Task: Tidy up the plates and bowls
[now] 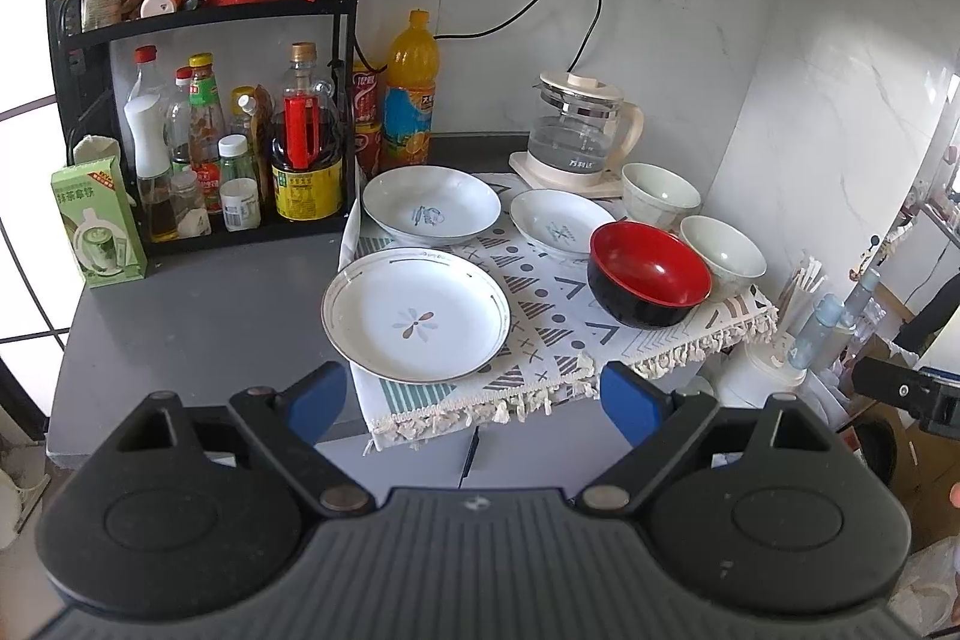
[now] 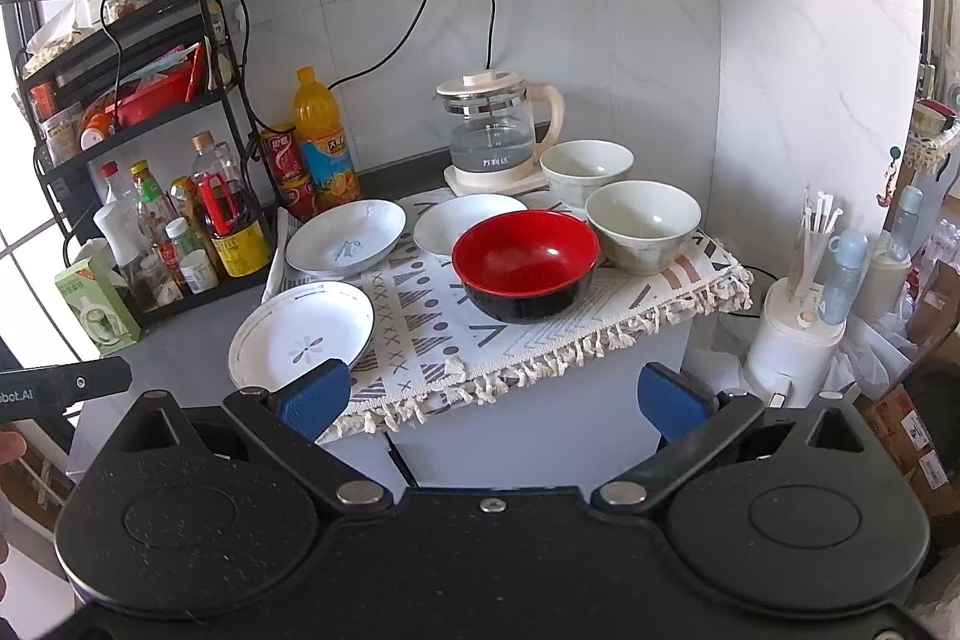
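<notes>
Porcelain and lacquer sit spread over a patterned cloth (image 1: 540,292) on the grey counter (image 1: 198,310), nothing stacked yet, so the sorting looks not yet begun. Taking the red bowl (image 1: 649,280) as the clock's centre in the left wrist view, the big plate (image 1: 417,313) lies at about nine o'clock, overhanging the cloth's near-left corner; a deeper plate (image 1: 431,203) sits at ten, a small plate (image 1: 561,220) at eleven, and two pale bowls stand at one (image 1: 659,191) and three (image 1: 723,253), the nearer one touching or almost touching the red bowl, which I cannot settle from here. All six stand mouth up, rims level; being round they have no long axis, and only the painted motifs give a heading. Plates are grouped left and bowls right, which probably suits nesting each kind on its own. A kettle (image 1: 579,133) stands behind at twelve, and a rack (image 1: 210,40) of bottles at far left. The left gripper (image 1: 474,400) hangs short of the counter edge with jaws wide and nothing between them; the right gripper (image 2: 492,400) likewise is spread and empty, both aimed down at the dishes, likely poised to choose a first piece.
</notes>
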`<action>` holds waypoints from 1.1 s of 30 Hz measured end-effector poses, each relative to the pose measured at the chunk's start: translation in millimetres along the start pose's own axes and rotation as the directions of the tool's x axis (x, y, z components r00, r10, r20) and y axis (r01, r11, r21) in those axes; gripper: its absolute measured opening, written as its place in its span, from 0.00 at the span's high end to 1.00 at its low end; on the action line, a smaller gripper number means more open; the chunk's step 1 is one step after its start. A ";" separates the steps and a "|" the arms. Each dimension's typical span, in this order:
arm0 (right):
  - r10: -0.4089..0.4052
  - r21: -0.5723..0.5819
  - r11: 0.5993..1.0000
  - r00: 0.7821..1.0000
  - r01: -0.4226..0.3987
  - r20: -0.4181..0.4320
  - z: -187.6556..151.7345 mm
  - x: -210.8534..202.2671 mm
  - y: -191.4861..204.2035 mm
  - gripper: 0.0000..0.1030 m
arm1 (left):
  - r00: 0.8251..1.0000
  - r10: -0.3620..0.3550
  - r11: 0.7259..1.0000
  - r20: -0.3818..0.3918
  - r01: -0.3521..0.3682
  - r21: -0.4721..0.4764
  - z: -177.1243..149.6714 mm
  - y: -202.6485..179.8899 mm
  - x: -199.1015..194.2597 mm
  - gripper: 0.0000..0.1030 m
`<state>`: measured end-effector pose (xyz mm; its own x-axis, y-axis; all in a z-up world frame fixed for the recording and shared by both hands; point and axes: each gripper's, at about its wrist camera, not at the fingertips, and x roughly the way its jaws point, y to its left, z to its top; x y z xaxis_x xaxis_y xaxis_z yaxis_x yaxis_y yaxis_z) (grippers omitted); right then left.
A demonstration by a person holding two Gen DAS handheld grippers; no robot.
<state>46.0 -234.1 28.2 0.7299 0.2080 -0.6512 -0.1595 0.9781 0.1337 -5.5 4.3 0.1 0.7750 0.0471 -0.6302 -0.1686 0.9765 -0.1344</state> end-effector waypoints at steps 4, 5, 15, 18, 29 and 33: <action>0.000 -0.003 1.000 1.000 0.000 0.002 -0.6 -1.8 -0.5 0.00 | 1.000 -0.003 1.000 -0.001 0.003 0.004 -0.4 -1.0 -2.5 0.12; -0.001 -0.004 1.000 1.000 0.001 0.001 0.1 -1.8 -0.5 0.00 | 1.000 -0.003 1.000 0.000 0.003 0.003 -0.7 -0.8 -2.7 0.12; 0.002 -0.005 1.000 1.000 -0.002 0.002 -1.3 -3.8 -2.1 0.00 | 1.000 -0.002 1.000 0.005 0.002 0.003 -1.3 -1.7 -4.5 0.12; 0.007 0.006 1.000 1.000 -0.007 -0.004 -2.6 -3.3 -3.5 0.00 | 1.000 0.005 1.000 0.005 -0.005 0.011 -2.9 -2.5 -4.8 0.12; 0.015 -0.001 1.000 1.000 -0.015 -0.003 -3.3 -2.9 -3.2 0.00 | 1.000 0.014 1.000 0.001 -0.014 0.005 -7.0 -2.5 -4.6 0.12; 0.017 -0.005 1.000 1.000 -0.017 -0.003 -2.6 -2.4 -4.3 0.00 | 1.000 0.017 1.000 -0.004 -0.017 0.001 -8.2 -3.9 -3.6 0.12</action>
<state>43.2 -238.9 27.3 0.7250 0.2242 -0.6513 -0.1746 0.9745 0.1411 -12.6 -1.4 -3.3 0.7698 0.0633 -0.6351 -0.1816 0.9757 -0.1229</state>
